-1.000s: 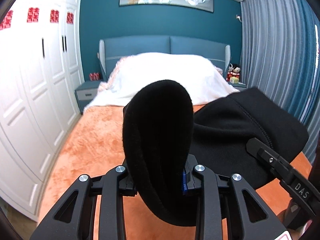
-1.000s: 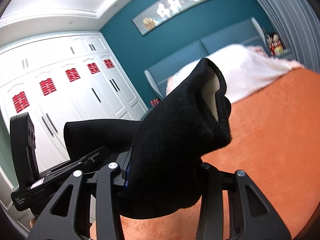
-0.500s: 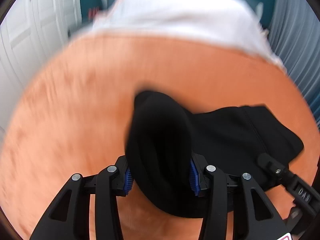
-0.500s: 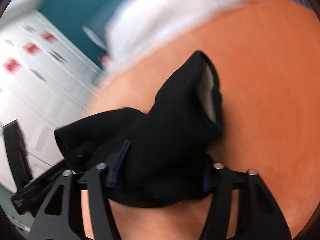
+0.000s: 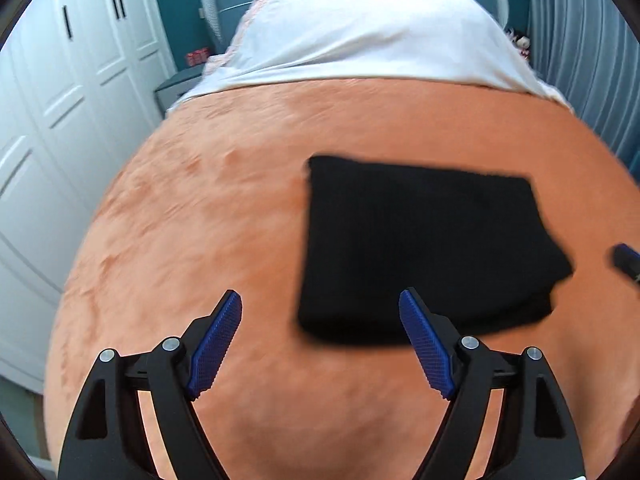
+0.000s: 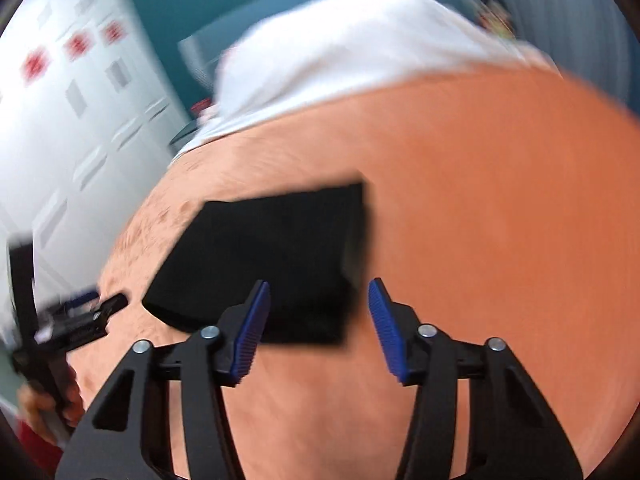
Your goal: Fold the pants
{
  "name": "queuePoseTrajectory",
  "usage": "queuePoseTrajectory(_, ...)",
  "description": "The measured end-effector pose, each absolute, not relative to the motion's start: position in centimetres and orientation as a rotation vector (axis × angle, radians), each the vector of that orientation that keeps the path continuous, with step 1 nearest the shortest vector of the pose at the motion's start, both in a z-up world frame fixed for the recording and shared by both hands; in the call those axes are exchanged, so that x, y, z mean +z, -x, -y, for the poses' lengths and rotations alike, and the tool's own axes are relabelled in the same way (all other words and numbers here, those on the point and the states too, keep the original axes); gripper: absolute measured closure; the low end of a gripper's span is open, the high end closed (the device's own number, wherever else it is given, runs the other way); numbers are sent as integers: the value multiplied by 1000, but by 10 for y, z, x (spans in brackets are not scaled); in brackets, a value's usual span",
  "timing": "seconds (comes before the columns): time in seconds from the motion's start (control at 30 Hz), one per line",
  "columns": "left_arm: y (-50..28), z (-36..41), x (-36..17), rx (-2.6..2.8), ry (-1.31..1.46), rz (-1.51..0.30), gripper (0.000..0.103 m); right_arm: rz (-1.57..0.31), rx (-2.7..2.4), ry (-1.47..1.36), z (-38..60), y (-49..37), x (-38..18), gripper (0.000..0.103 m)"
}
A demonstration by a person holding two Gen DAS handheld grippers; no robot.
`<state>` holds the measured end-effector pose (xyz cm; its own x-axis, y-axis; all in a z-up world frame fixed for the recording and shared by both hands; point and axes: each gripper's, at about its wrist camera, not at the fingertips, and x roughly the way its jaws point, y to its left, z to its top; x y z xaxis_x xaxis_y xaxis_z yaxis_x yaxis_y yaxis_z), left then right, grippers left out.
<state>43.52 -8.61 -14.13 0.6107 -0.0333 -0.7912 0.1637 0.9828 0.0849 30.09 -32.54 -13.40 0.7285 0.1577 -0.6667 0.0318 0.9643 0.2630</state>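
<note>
Pants [image 5: 424, 248] folded black on orange blanket [image 5: 224, 208], my left gripper [image 5: 320, 344] opening, empty, pants at one o'clock, my right gripper [image 6: 318, 326] closing, gripping nothing.

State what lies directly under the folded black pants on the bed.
The folded black pants lie flat on the orange blanket, which shows on every side of them. The patch of blanket beneath them is covered, so whether anything else sits there cannot be seen.
</note>
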Motion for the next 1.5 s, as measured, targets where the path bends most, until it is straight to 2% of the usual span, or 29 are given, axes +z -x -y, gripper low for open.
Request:
queuePoseTrajectory(0.1, -480, 108, -182, -69, -180, -1028, 23, -820, 82, -101, 283, -352, -148, 55)
queuePoseTrajectory(0.2, -503, 105, -237, -47, -179, -1199, 20, -1026, 46, 16, 280, -394, -226, 55)
queuePoseTrajectory(0.27, -501, 85, -233, -87, -48, -1176, 21, -973, 72, -15, 283, -380, -217, 55)
queuePoseTrajectory(0.3, -498, 77, -225, -94, -17, -1162, 21, -940, 71, -56, 288, -367, -203, 52)
queuePoseTrajectory(0.4, -482, 49, -206, -65, 11, -1099, 15, -844, 51, -122, 304, -319, -182, 7)
queuePoseTrajectory(0.47, -480, 39, -213, -62, 33, -1107, 12, -846, 23, -75, 302, -304, -190, 7)
queuePoseTrajectory(0.5, -481, 36, -222, -68, 50, -1129, 12, -895, 19, -50, 301, -304, -207, 10)
queuePoseTrajectory(0.6, -488, 42, -245, -99, 74, -1181, 12, -994, 48, -95, 301, -322, -243, 46)
queuePoseTrajectory(0.63, -490, 49, -254, -107, 72, -1202, 16, -1011, 52, -117, 300, -332, -253, 57)
queuePoseTrajectory(0.67, -491, 54, -253, -114, 79, -1208, 26, -1006, 46, -124, 301, -337, -256, 63)
queuePoseTrajectory(0.7, -490, 59, -248, -129, 86, -1202, 31, -1006, 48, -131, 304, -343, -255, 79)
queuePoseTrajectory(0.73, -490, 62, -244, -147, 80, -1199, 37, -1012, 63, -155, 308, -353, -249, 84)
queuePoseTrajectory(0.8, -488, 71, -235, -170, 49, -1186, 31, -963, 51, -162, 317, -361, -227, 84)
queuePoseTrajectory(0.83, -488, 78, -235, -179, 27, -1187, 22, -953, 34, -152, 321, -366, -224, 84)
queuePoseTrajectory(0.87, -488, 84, -239, -168, -2, -1193, 17, -968, 9, -137, 326, -371, -226, 84)
queuePoseTrajectory(0.93, -486, 92, -250, -130, -58, -1205, 16, -1093, -6, -147, 332, -381, -258, 82)
queuePoseTrajectory(0.97, -483, 94, -250, -120, -57, -1197, 17, -1071, -9, -143, 329, -375, -258, 81)
queuePoseTrajectory(1.17, -462, 94, -204, -69, -58, -1086, 17, -829, -30, -133, 316, -311, -173, 80)
queuePoseTrajectory(1.27, -478, 108, -198, -68, -76, -1079, 17, -803, 34, -127, 302, -328, -155, 80)
queuePoseTrajectory(1.33, -500, 119, -219, -31, -147, -1108, 17, -875, 23, -89, 297, -354, -177, 81)
queuePoseTrajectory(1.4, -519, 119, -249, -19, -166, -1178, 13, -1037, -9, -88, 299, -383, -233, 83)
queuePoseTrajectory(1.43, -524, 113, -256, -11, -123, -1188, 5, -1058, 2, -122, 305, -392, -248, 83)
queuePoseTrajectory(1.5, -529, 105, -255, -10, -67, -1199, 5, -1013, 14, -129, 310, -382, -243, 83)
